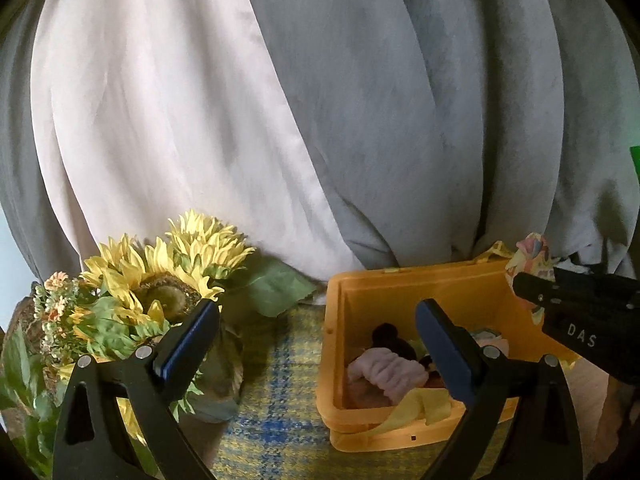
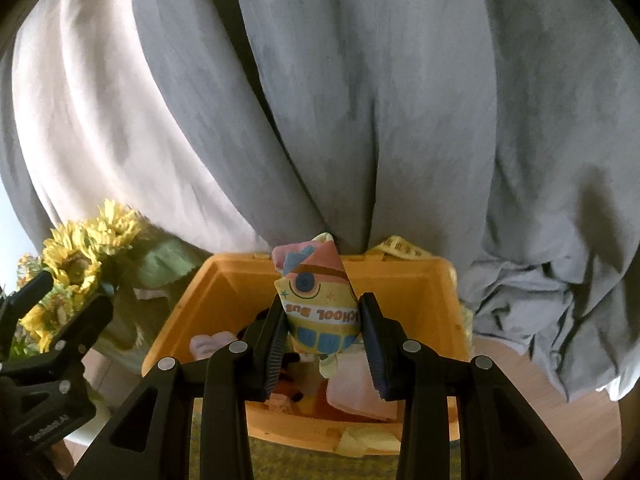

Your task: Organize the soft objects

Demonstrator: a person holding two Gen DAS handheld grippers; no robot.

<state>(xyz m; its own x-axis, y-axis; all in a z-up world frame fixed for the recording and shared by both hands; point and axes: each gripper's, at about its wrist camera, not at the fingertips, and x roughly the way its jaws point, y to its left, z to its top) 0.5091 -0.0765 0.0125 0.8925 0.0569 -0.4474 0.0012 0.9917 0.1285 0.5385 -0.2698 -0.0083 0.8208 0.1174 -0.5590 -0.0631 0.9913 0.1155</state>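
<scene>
right gripper (image 2: 322, 332): fingers closed onto the school-bus plush toy (image 2: 318, 300), one pad on each flank; toy held upright, pointed pink end up, printed lettering reads upside down

school-bus plush toy, location: held in the air above the open yellow bin (image 2: 400, 280), clear of the contents below; in the left wrist view only a corner of it (image 1: 530, 254) shows behind the black body of the right gripper (image 1: 580, 312), over the bin's far right corner

left gripper (image 1: 316, 336): jaws spread wide, nothing between them; hovers above the surface, its right finger (image 1: 444, 352) over the bin's near right part, its left finger (image 1: 188, 340) in front of the flowers

yellow bin (image 1: 400, 292): rests on a yellow-and-blue plaid cloth (image 1: 276, 412); rectangular, open top

bin contents: pale pink ribbed fabric piece (image 1: 386, 372), a dark plush item (image 1: 394, 342) behind it, a light yellow cloth (image 1: 420, 408) draped over the near rim; further soft pieces underneath, too shadowed to identify

sunflower bouquet (image 1: 160, 276): artificial, left of the bin, apart from it

background: grey curtain (image 1: 420, 120) and a pale pink curtain (image 1: 152, 120) hang behind the surface
</scene>
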